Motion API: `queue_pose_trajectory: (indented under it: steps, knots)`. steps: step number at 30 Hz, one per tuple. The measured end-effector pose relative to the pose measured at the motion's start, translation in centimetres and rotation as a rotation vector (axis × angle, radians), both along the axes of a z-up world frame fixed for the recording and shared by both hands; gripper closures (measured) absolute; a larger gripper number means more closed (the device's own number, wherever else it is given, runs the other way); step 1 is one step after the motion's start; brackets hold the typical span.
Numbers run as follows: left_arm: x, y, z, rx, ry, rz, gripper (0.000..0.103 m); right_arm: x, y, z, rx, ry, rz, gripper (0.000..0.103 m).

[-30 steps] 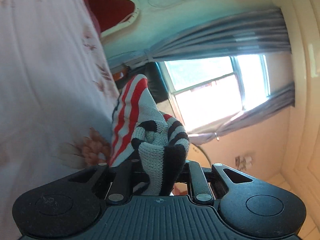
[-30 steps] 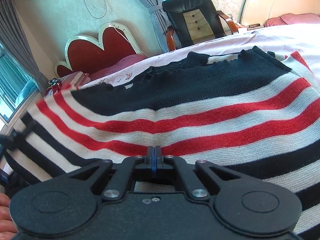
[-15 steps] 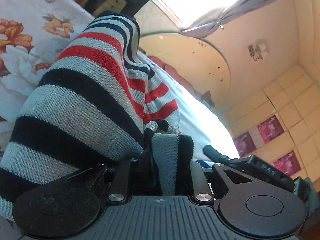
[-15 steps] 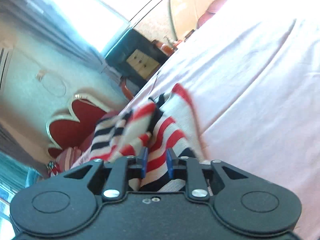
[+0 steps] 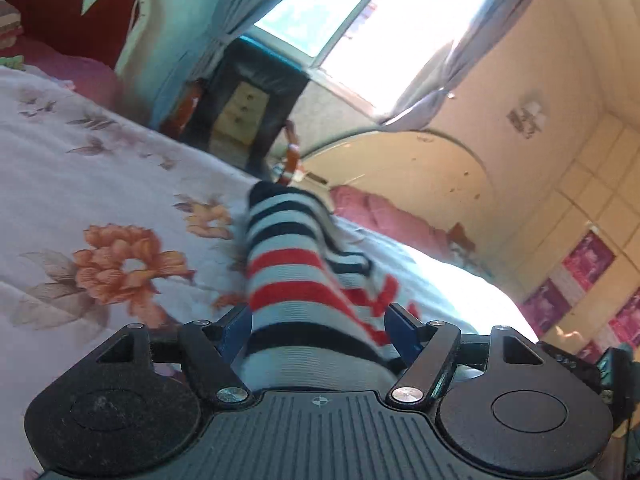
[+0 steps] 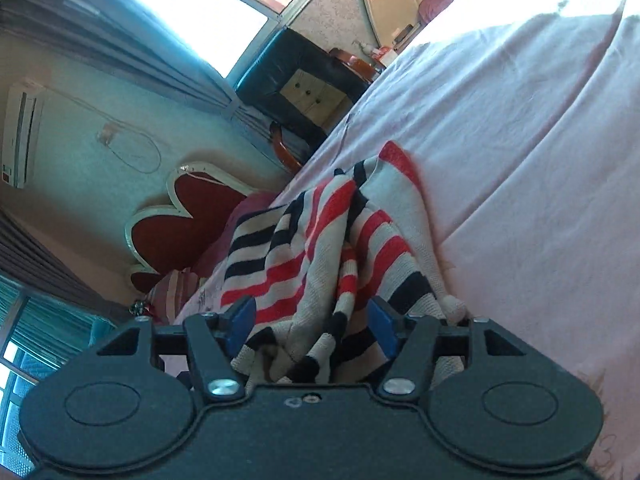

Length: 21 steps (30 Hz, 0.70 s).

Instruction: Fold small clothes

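Striped red, white and navy knit sweater (image 5: pixel 296 280) lies bunched on the floral pink bedsheet (image 5: pixel 80 184). Left gripper (image 5: pixel 320 326) and right gripper (image 6: pixel 308 322) have just been opening, jaws slack around the knit; draw both back clear without snagging it.

Ribbed knit wool-like sweater (image 5: pixel 296 280), matt printed cotton bedsheet (image 5: pixel 100 184), glossy leather-look chair (image 6: pixel 288 68)

Both jaws just opened, releasing the sweater (image 6: pixel 320 248)

Sweater (image 6: pixel 340 248) ahead — bedsheet (image 6: pixel 540 140) clear beyond
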<state>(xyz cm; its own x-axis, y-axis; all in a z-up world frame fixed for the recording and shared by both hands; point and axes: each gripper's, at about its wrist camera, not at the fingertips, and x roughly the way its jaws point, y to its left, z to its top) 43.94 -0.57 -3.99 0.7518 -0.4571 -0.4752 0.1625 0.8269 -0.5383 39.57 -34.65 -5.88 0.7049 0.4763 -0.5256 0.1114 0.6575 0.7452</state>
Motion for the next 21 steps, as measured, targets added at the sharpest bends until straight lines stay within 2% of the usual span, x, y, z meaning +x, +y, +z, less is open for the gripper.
queue_pose_trajectory:
  steps: [3,6,8,11,15,16,17,18,19,21]
  knots:
    - [1.5,-0.1,-2.1,0.115,0.067,0.0,0.031,1.5,1.6,-0.2,-0.042,0.066,0.048,0.042]
    - [1.6,-0.8,-3.4,0.078,0.078,0.006,0.031,1.8,2.9,0.7,-0.131,0.082,0.073,0.042]
    - [1.1,-1.2,-3.3,0.088,0.07,0.011,0.031,1.7,3.5,1.6,-0.206,0.09,0.071,0.042]
    - [1.0,-1.7,-3.3,0.109,0.055,0.014,0.031,1.7,4.1,2.3,-0.242,0.089,0.088,0.039]
    - [1.5,-1.8,-3.6,0.11,0.055,0.007,0.031,2.0,4.8,1.4,-0.305,0.14,0.135,0.037]
    - [1.5,-1.8,-3.5,0.112,0.054,0.004,0.031,1.8,4.9,1.2,-0.317,0.143,0.143,0.04]
    - [1.5,-1.8,-3.6,0.11,0.057,0.002,0.031,1.6,4.9,0.9,-0.327,0.136,0.144,0.05]
    - [1.6,-1.8,-3.6,0.108,0.06,-0.001,0.031,1.5,4.9,0.8,-0.339,0.119,0.143,0.065]
    - [1.7,-1.9,-3.4,0.111,0.06,0.001,0.031,1.5,5.1,0.7,-0.359,0.091,0.158,0.073]
    - [1.6,-2.0,-2.7,0.129,0.027,0.009,0.031,1.3,5.9,1.2,-0.429,0.026,0.187,0.082]
